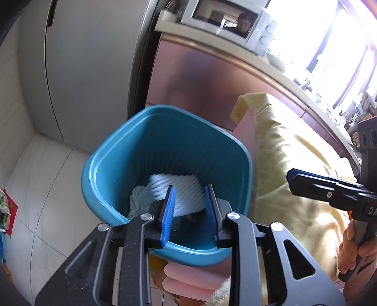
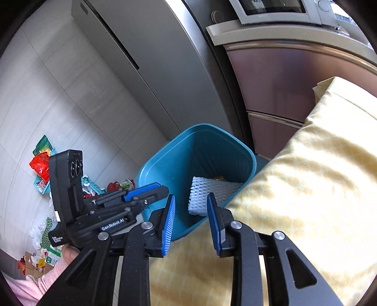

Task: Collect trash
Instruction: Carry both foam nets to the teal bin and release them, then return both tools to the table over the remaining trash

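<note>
A blue plastic bin [image 1: 113,162] stands on the floor beside the yellow-covered table; it also shows in the right wrist view [image 2: 165,164]. Inside lie a white foam net sleeve [image 1: 174,186] [image 2: 212,190] and a pale crumpled tissue [image 1: 139,200]. My left gripper [image 1: 189,202] hangs open and empty right above the bin's mouth; it shows from the side in the right wrist view [image 2: 150,188]. My right gripper [image 2: 191,211] is open and empty over the table edge next to the bin; it shows in the left wrist view [image 1: 294,179].
A yellow cloth [image 2: 306,188] covers the table at right. A grey fridge [image 2: 141,58] and a steel cabinet [image 1: 200,77] stand behind the bin, with a microwave [image 1: 231,21] on top. Scattered wrappers and small baskets [image 2: 44,169] lie on the tiled floor at left.
</note>
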The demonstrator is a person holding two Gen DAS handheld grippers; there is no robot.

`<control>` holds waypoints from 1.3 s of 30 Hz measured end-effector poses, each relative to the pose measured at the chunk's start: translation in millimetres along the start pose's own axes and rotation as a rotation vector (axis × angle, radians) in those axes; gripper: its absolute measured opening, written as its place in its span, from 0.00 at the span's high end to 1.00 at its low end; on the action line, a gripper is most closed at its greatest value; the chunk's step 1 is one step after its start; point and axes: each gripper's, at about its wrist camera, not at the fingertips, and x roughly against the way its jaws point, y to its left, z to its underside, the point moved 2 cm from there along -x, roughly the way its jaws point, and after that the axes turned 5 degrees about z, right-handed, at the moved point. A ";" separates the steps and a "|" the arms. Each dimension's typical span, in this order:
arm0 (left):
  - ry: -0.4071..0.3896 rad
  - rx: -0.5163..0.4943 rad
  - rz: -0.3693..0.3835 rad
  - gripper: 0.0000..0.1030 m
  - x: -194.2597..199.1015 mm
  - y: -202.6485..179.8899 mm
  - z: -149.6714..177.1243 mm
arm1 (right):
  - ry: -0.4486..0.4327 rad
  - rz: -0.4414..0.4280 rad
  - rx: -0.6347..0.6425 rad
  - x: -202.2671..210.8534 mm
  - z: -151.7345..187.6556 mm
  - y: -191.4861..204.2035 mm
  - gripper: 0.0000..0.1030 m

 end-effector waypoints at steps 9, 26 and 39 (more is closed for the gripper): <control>-0.086 -0.191 0.134 0.62 43.1 -78.8 3.6 | -0.143 0.035 0.022 71.5 14.4 -0.1 0.68; 0.073 -0.479 0.552 0.48 27.0 -264.1 71.9 | -0.368 0.307 -0.190 231.8 115.9 -97.5 0.60; 0.257 -0.558 0.681 0.40 -13.7 -346.5 115.5 | -0.426 0.523 -0.491 303.1 213.9 -187.6 0.50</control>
